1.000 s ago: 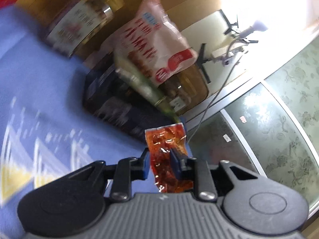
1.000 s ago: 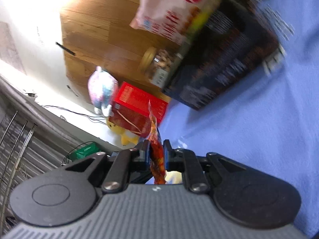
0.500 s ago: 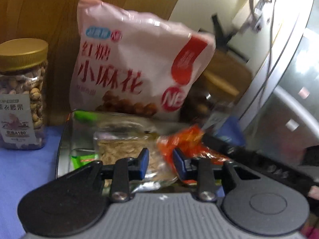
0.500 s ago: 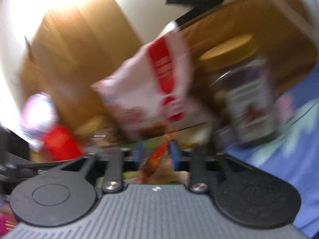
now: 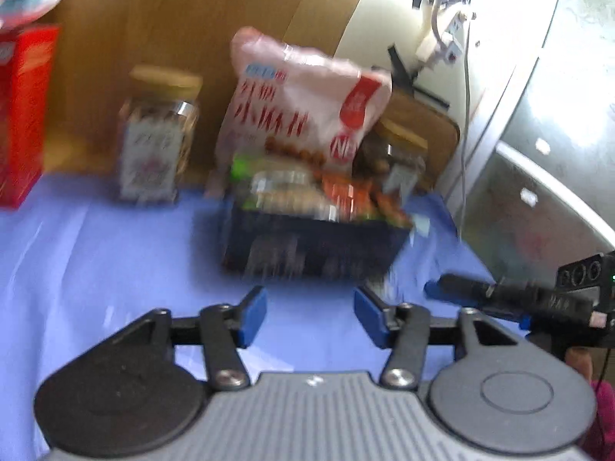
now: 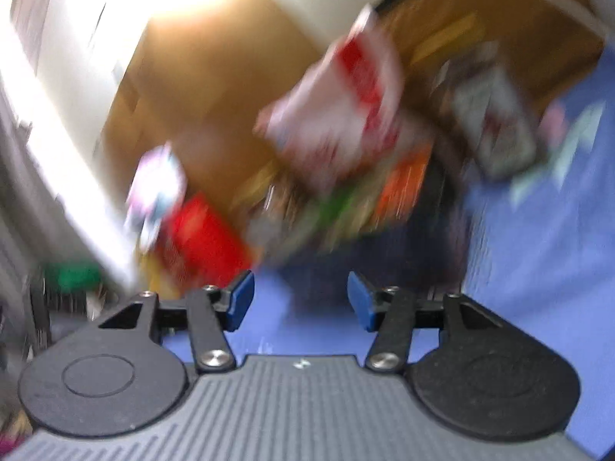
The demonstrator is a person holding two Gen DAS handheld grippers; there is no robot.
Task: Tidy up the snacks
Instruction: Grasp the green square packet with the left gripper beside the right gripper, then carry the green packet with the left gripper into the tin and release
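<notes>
With both claws held low over blue cloth [image 5: 115,253], left gripper [image 5: 310,317] spread wide, nothing between its pads; right gripper [image 6: 299,299] likewise wide and bare. Beyond them, one dark box [image 5: 311,246] on cloth, holding small snack packets (count unclear, blurred): orange packet [image 5: 357,196] at right, pale and green ones at left. One pink snack bag [image 5: 303,107] upright at box's back. Two jars: one [image 5: 157,138] left of box, one [image 5: 399,153] behind its right corner. One red carton [image 5: 21,115] far left.

Wooden panel [image 5: 184,30], blue cloth [image 5: 96,253]
</notes>
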